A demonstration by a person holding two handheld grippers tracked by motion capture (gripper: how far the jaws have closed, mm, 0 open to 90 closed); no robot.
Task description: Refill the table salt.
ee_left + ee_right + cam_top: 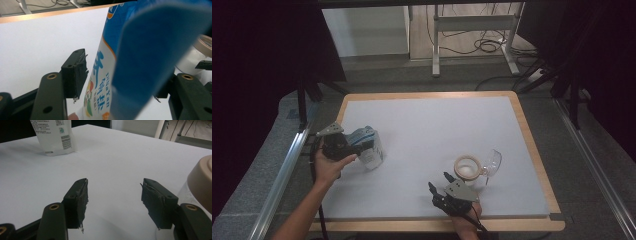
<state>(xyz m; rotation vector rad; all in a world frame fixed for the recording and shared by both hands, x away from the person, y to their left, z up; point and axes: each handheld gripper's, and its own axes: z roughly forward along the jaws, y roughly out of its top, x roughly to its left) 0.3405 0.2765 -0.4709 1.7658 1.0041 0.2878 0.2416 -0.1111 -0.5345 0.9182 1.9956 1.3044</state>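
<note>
Between the jaws of the left gripper [117, 82] a blue and white pouch [130, 62] is seen, standing upright on the white bench [437, 135]; the jaws are parted, and a gap shows between the one visible pad and the pouch, so it is judged released rather than gripped. The step in hand is taken to be the setting down of the pouch (or a regrip). Next, the left gripper would need to be backed away without tipping it. The right gripper [113, 200] is held wide and empty, with a beige-lidded jar [466, 168] just beside it.
</note>
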